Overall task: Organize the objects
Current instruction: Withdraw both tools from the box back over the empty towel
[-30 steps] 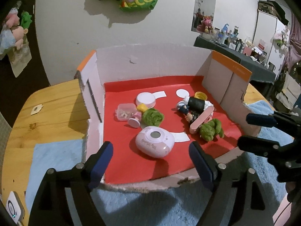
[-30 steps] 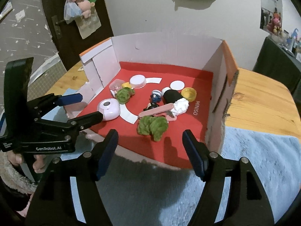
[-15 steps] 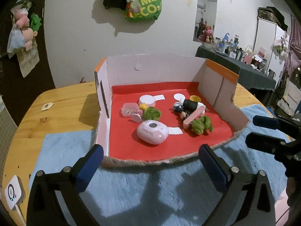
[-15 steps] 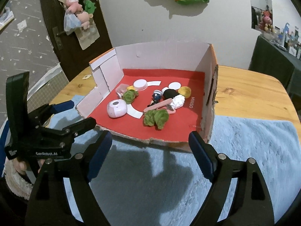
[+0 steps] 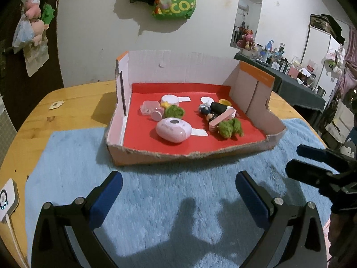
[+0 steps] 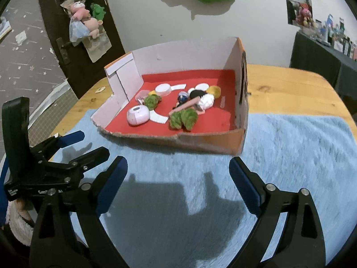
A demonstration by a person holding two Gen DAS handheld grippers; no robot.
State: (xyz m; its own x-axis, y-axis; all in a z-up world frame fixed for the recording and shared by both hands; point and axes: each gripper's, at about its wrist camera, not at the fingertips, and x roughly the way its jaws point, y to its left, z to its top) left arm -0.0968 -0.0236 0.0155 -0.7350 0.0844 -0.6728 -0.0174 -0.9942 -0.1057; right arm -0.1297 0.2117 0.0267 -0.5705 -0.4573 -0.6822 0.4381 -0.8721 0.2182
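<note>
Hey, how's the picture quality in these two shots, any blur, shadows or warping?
Left wrist view: sharp, strong fisheye bending at the edges, dark gripper shadows on the blue mat. Right wrist view: slightly motion-blurred, most visible on the cardboard tray; same fisheye curve, heavy shadows on the mat.

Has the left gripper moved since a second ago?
Yes. The left gripper has pulled back from the cardboard box: its fingers were over the red floor, and now hang over the blue mat. Its jaws have just been opening, with nothing between them.
</note>
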